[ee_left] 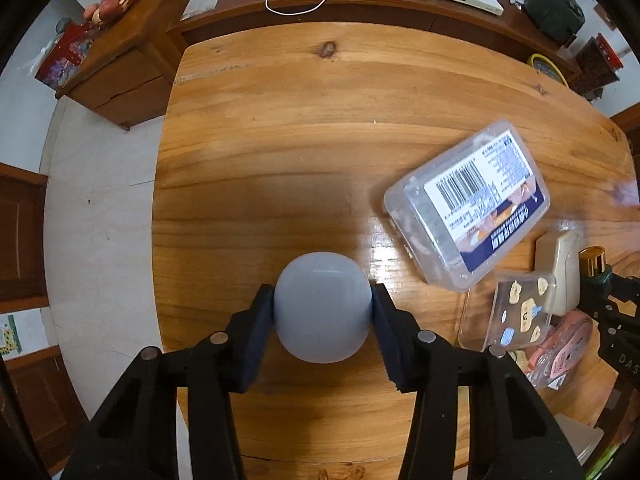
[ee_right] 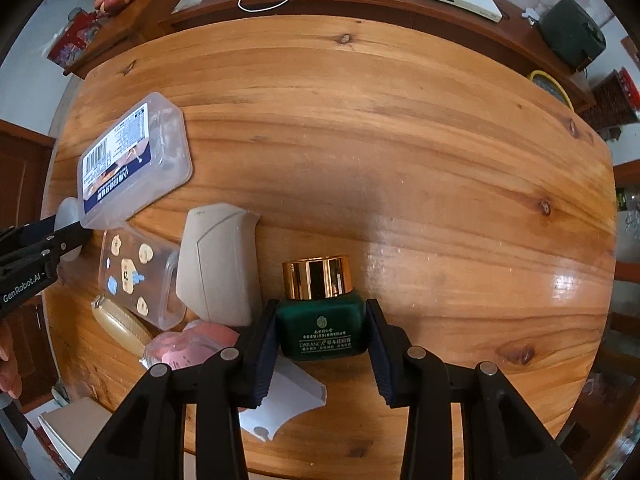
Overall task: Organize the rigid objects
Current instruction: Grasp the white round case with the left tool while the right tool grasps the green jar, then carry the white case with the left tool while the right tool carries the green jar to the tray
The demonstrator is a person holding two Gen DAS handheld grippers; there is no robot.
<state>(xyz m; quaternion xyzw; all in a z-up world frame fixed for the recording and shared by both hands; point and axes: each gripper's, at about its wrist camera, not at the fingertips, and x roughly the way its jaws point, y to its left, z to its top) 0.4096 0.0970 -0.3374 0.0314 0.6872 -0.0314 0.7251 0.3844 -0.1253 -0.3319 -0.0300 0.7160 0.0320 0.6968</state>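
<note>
Two grippers were each clamped on an item above the wooden table (ee_left: 280, 128). The left gripper (ee_left: 322, 312) held a pale grey rounded case (ee_left: 322, 306), probably an earbud case, squeezed between both pads at its widest part and lying straight ahead along the fingers. The right gripper (ee_right: 321, 330) pinched a dark green jar (ee_right: 322, 330) with a gold cap (ee_right: 317, 277), the cap pointing away from the camera and the printed label facing it.

The relation that mattered was sideways. The other loose items lay between the two grippers: a clear plastic box (ee_left: 466, 204) with a barcode label, tilted across the table grain; a clear phone case (ee_right: 136, 276) with cartoon stickers; a beige wedge-shaped device (ee_right: 218, 264); and a pink tape dispenser (ee_right: 188, 350). That cluster sat to the right of the left gripper and to the left of the right one, with the beige device just beside the jar.

Bare table stretched ahead of both grippers, so either item could probably be set down forward without crossing the cluster. Whether either item touched the table I could not tell.
</note>
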